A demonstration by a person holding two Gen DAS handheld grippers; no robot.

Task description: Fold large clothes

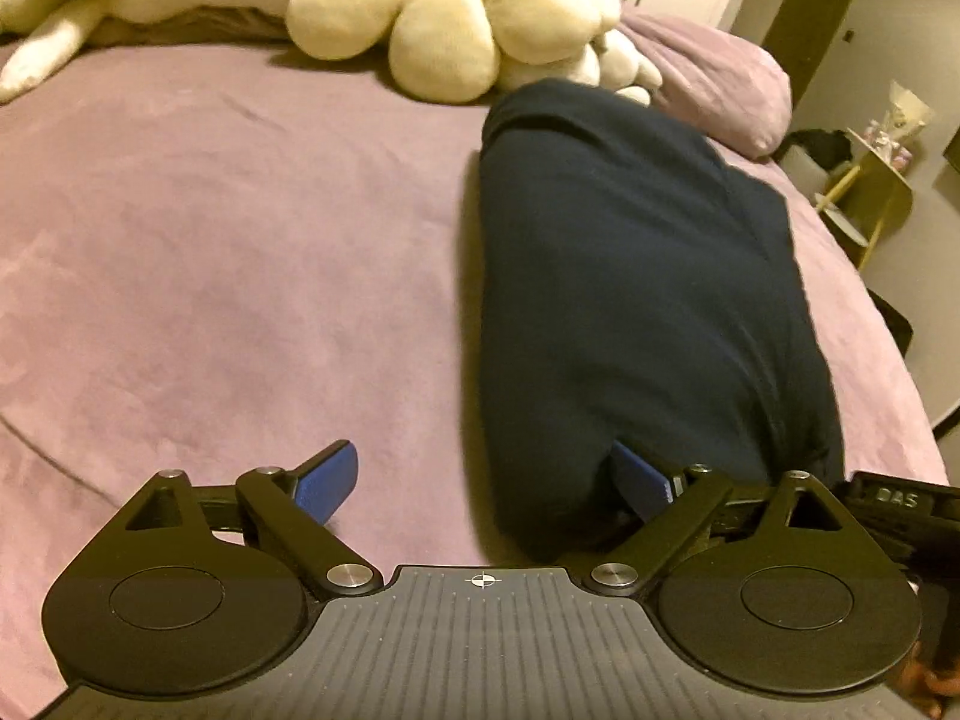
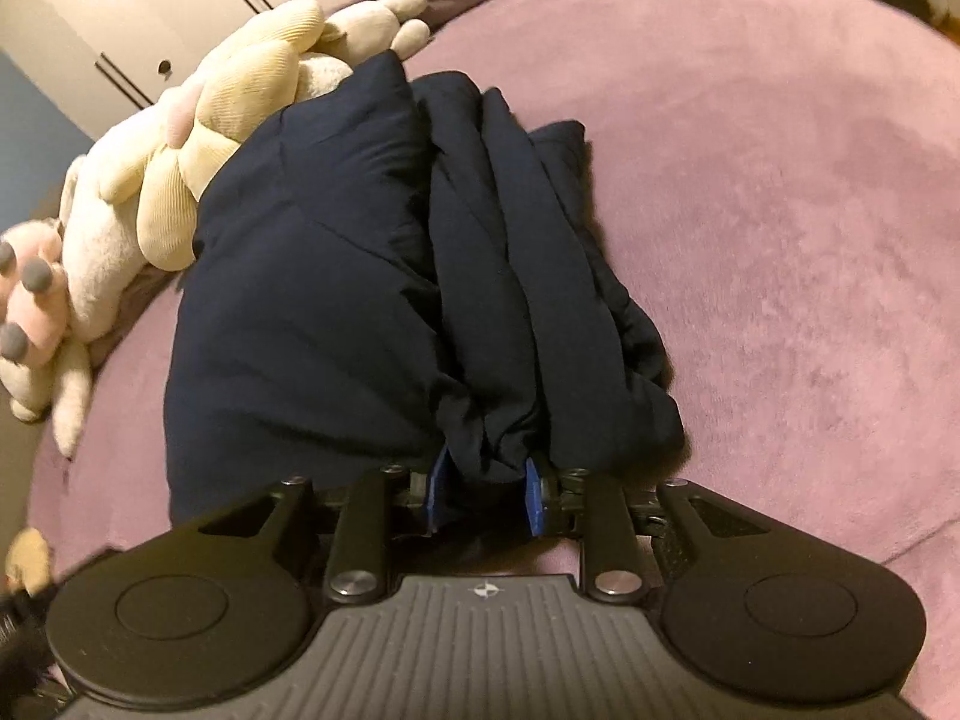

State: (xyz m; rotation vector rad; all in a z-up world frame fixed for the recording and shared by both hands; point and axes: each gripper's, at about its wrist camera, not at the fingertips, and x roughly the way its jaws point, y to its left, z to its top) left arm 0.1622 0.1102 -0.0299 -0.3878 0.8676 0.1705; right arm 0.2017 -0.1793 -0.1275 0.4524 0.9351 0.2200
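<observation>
The right gripper (image 2: 483, 495) is clamped on a bunched end of the dark garment (image 2: 372, 276): cloth fills the gap between its blue pads (image 2: 531, 501) and spills forward from them in several stacked folds. The left gripper (image 1: 480, 489) is spread wide and grips nothing; its right pad (image 1: 639, 483) touches the near end of the garment (image 1: 636, 300), while the left pad (image 1: 327, 480) sits over bare bedspread (image 1: 210, 240).

The garment lies as a long, narrow, layered bundle running from the fingers toward the plush toys (image 1: 450, 18) at the far edge of the bed, its far end just beside them. I judge the folding well along: the piece is already gathered lengthwise. What seems left is a fold across its length and tidying the loose layers on its right side.
</observation>
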